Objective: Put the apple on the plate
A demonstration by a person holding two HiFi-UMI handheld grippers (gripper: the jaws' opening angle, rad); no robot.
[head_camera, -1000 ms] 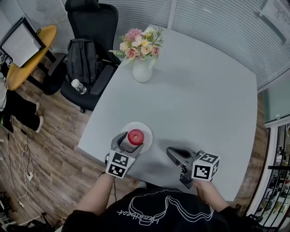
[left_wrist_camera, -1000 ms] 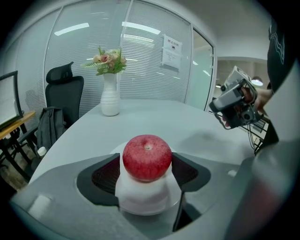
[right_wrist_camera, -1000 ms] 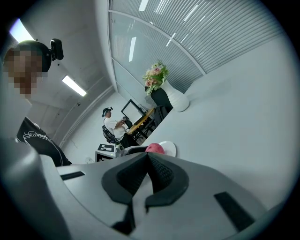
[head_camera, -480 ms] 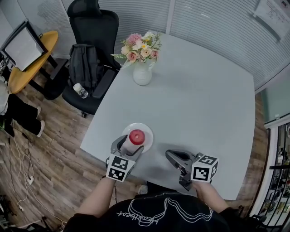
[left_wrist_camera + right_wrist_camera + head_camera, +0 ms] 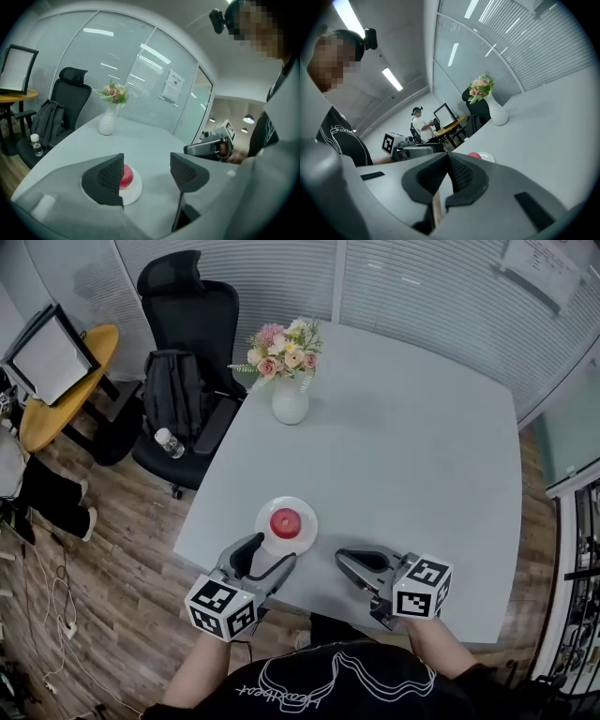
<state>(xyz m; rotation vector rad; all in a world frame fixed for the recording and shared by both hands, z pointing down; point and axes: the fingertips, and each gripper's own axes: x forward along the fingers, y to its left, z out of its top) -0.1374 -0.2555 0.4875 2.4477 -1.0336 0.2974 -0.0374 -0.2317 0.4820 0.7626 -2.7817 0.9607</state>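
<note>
**Grey table (image 5: 422, 446), apple (image 5: 284, 522) sitting on plate (image 5: 310, 517)**

The apple is resting mid-plate near the table's edge, just ahead of the left gripper (image 5: 270, 554), the nearer one. Its jaws are standing wide apart, gripping nothing and touching neither apple nor plate. The right gripper (image 5: 349, 563) is hovering alongside, jaws pressed together, empty. The task is looking finished

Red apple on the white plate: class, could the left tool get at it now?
Probably yes: the left tool, jaws apart, faces the red apple on the round white plate, nothing between them.
</note>
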